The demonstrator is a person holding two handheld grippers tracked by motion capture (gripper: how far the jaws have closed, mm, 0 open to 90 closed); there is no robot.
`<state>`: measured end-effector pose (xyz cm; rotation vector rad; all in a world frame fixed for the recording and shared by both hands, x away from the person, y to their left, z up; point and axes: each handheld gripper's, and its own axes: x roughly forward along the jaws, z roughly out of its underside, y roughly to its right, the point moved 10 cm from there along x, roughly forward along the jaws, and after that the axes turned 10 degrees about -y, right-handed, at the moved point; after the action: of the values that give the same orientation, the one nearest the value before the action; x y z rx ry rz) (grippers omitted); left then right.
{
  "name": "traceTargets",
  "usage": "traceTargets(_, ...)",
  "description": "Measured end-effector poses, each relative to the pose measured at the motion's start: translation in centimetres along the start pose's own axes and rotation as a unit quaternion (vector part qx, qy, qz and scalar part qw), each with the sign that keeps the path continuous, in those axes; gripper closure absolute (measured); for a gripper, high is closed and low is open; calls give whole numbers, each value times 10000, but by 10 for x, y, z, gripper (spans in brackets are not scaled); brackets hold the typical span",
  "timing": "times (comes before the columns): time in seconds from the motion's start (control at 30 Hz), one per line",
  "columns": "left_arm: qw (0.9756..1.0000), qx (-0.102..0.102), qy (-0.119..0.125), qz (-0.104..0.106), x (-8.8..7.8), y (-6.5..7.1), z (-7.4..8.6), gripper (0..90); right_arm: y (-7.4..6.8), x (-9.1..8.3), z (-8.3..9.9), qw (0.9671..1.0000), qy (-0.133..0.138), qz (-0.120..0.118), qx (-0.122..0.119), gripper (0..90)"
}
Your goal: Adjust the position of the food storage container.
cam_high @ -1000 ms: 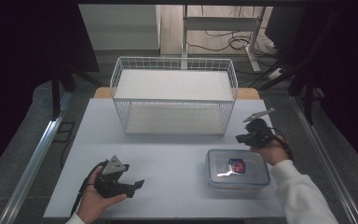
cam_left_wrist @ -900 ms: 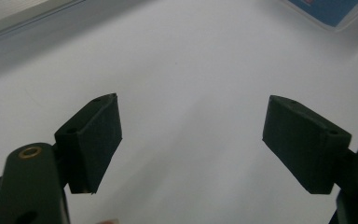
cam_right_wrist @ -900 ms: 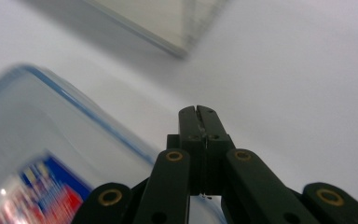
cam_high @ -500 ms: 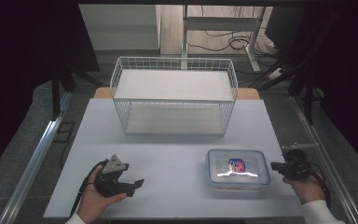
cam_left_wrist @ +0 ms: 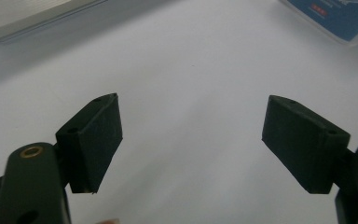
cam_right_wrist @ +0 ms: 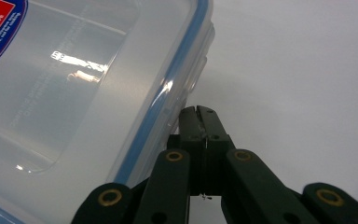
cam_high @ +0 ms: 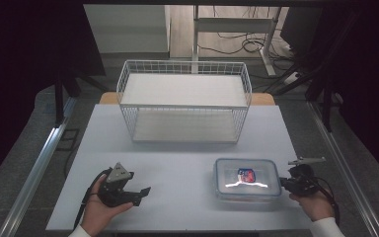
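1. Jaws of your right gripper [cam_right_wrist: 200, 112] are pressed together, tips at the side flap of the clear plastic container [cam_high: 246, 177].
2. Container sits lid-on at the tabletop's [cam_high: 177, 163] right front, before the wire basket [cam_high: 185, 101].
3. Your left gripper [cam_high: 140, 193] rests at left front, jaws apart over bare tabletop.

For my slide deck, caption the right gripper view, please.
Shut right gripper at the side latch of a lidded clear plastic container on the white table.

The left gripper [cam_high: 140, 191] is held low with jaws wide apart; the right gripper [cam_high: 282, 183] is squeezed tight.
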<state>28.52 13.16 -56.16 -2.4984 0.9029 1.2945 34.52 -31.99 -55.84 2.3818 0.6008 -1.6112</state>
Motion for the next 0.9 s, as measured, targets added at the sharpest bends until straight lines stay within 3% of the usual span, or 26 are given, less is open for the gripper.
traceTargets(0.23, 9999, -145, 38, -29, -2, -6, 0, 203, -25, 7, -8, 9996, 60, -190, -175, 894)
traceTargets(0.5, 9998, -206, 53, -41, -3, -11, 0, 203, -63, 16, -21, 9975, 6, -368, -599, 894)
traceTargets(0.9, 9995, -286, 77, -62, -5, -14, 1, 203, -123, 33, -44, 9898, -1, -599, -1296, 894)
